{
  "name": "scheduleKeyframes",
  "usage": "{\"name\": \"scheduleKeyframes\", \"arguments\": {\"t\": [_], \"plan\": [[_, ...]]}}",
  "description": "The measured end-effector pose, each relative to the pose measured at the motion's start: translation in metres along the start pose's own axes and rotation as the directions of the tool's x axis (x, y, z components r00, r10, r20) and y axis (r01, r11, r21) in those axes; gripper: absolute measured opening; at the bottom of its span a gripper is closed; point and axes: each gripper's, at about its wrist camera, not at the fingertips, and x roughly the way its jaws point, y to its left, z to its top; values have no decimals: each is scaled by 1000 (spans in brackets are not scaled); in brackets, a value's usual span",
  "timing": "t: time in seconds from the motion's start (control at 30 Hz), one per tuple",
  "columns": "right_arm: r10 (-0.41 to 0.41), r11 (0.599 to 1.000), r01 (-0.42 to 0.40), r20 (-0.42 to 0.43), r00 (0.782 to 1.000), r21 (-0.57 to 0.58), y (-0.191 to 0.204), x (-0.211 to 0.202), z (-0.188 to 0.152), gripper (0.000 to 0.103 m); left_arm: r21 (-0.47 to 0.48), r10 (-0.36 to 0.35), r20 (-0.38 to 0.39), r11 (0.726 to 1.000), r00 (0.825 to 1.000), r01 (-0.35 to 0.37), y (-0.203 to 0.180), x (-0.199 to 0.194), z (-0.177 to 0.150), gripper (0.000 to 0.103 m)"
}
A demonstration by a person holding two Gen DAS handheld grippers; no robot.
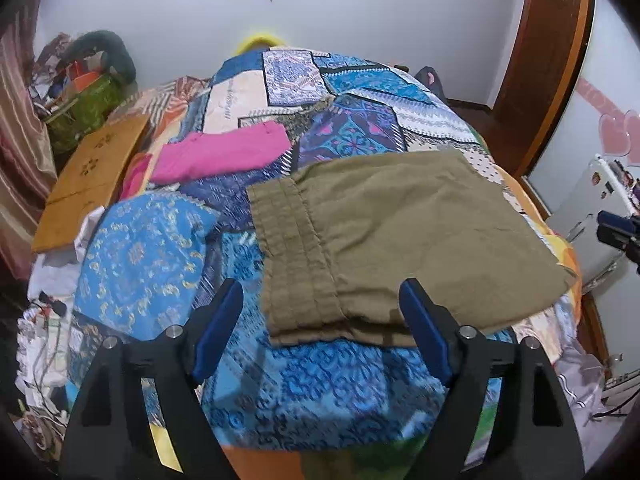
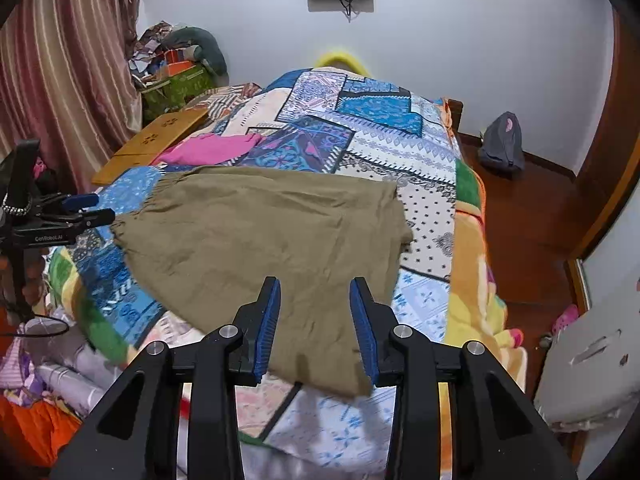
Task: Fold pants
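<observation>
Olive-brown pants (image 1: 400, 236) lie folded flat on the patchwork bedspread (image 1: 320, 380), waistband toward the left. My left gripper (image 1: 320, 300) is open, held just above the near waistband corner and holding nothing. In the right wrist view the pants (image 2: 260, 232) spread across the bed, with the leg end nearest. My right gripper (image 2: 314, 292) is open above the near leg end and holds nothing. The left gripper (image 2: 86, 210) shows at the left edge of the right wrist view; the right gripper (image 1: 618, 228) shows at the right edge of the left wrist view.
A folded pink garment (image 1: 224, 156) lies farther back on the bed, next to a wooden board (image 1: 96, 176). A blue patterned pillow (image 1: 140, 264) lies left of the pants. Clutter and a curtain (image 2: 68, 60) stand at the left, a grey bag (image 2: 502, 144) on the floor right.
</observation>
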Motion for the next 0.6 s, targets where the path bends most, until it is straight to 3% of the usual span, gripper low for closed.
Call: {"name": "scheduleKeyframes", "arguments": {"t": [0.27,0.5,0.6], "plan": [[57,998,-57,8,998,-10,27,22,-3,38,-76,-85,-83,994,993,78,1,15,-23,82],[80,997,-80,-6,997,6,32,54,-1,38,-149,-184,-158,976,970,161,-4,40,-35,82],[91,996,-91,-25,996,16,32,68,-1,38,-138,-182,-150,977,972,162,-8,44,-35,89]]}}
